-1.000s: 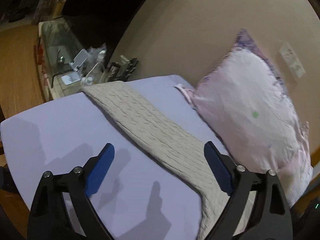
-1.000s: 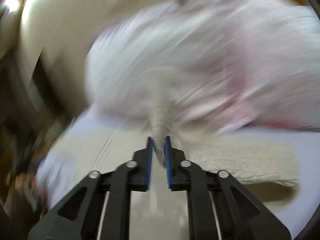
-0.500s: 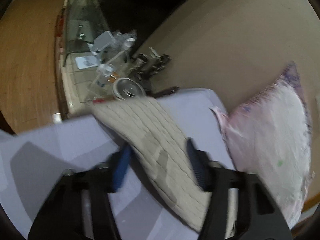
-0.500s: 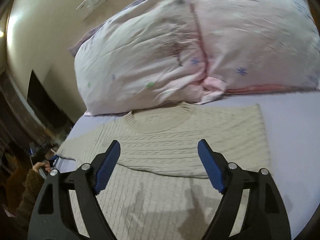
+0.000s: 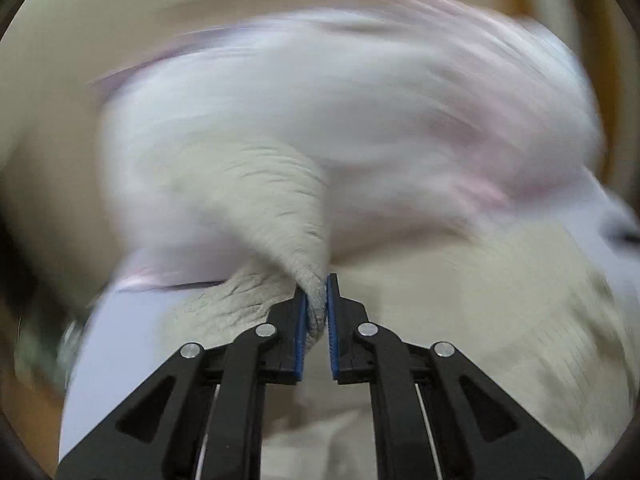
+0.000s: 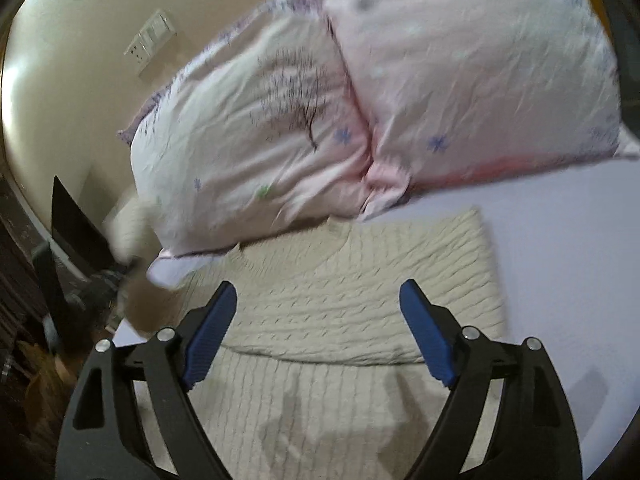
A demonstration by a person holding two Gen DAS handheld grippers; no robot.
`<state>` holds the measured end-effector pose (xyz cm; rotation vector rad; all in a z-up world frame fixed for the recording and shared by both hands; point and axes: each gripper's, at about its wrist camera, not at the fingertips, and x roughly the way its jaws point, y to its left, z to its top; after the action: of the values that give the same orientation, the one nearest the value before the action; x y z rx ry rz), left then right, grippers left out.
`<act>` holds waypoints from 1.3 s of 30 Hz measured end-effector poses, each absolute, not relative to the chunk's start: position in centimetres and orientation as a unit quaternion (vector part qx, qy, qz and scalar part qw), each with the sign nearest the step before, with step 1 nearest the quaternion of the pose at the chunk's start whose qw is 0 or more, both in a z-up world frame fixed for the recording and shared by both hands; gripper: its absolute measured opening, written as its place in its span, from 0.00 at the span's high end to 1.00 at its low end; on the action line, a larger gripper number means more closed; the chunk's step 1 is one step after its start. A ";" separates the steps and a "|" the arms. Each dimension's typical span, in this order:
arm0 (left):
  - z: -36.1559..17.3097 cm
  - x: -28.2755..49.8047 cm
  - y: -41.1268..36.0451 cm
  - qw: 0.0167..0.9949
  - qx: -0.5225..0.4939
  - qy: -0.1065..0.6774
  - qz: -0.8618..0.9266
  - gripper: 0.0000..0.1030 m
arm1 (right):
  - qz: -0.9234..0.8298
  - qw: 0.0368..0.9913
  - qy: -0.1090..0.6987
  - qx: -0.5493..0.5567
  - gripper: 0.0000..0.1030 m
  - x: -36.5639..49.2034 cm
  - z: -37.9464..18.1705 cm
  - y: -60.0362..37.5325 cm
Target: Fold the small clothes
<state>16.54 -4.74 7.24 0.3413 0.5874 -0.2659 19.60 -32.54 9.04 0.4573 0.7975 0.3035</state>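
Lilac bedsheet [image 6: 560,264] carries a cream cable-knit sweater [image 6: 352,292], one side already folded across its body. Nearest, the right gripper [image 6: 316,332] hangs above the knit with its blue pads spread wide, holding nothing. The left gripper [image 5: 317,320] has its pads nearly together, pinching a lifted bunch of the sweater [image 5: 280,208]; that view is badly blurred. Beyond lie two pink pillows [image 6: 280,128], against a beige wall [image 6: 80,40].
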 end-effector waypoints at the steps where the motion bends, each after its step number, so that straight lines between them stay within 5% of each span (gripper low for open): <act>1: 5.1 15.7 -8.1 0.917 0.208 0.299 -0.164 0.89 | 0.151 0.875 0.399 0.229 0.19 20.2 8.1 -32.4; 4: 2.0 13.5 -11.3 0.891 0.259 0.316 -0.196 0.89 | 0.143 0.856 0.430 0.248 0.21 21.5 6.5 -32.9; 6: 2.7 12.7 -9.4 0.898 0.225 0.322 -0.199 0.85 | 0.134 0.844 0.445 0.267 0.33 22.1 5.4 -34.1; 9: 4.9 11.7 -2.9 0.919 0.123 0.330 -0.178 0.48 | 0.117 0.833 0.460 0.283 0.51 23.0 4.3 -35.2; 18: 3.0 6.4 11.6 0.906 -0.073 0.405 -0.101 0.39 | 0.108 0.779 0.504 0.357 0.61 28.1 -0.1 -34.5; 21: 1.4 5.3 13.0 0.893 -0.106 0.422 -0.114 0.37 | 0.101 0.789 0.493 0.353 0.85 29.3 -0.5 -33.9; 26: 0.5 4.0 13.9 0.885 -0.133 0.426 -0.135 0.36 | 0.114 0.822 0.432 0.352 0.92 28.3 1.9 -34.1; 31: 0.3 3.4 13.8 0.883 -0.139 0.423 -0.150 0.36 | 0.052 0.844 0.419 0.331 0.90 25.5 2.9 -35.4; 34: 0.2 2.7 13.9 0.880 -0.153 0.420 -0.162 0.36 | 0.026 0.826 0.469 0.310 0.72 24.3 1.7 -35.7; 36: 0.1 2.1 14.0 0.875 -0.165 0.418 -0.178 0.36 | 0.018 0.839 0.465 0.283 0.40 21.6 2.5 -35.9; 39: -0.2 0.9 14.0 0.869 -0.182 0.412 -0.203 0.38 | -0.008 0.854 0.458 0.247 0.38 17.0 3.8 -36.6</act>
<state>0.86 13.97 -0.17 -0.3804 0.8624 -0.4251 17.01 -36.63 3.80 0.5193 0.9628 -0.0173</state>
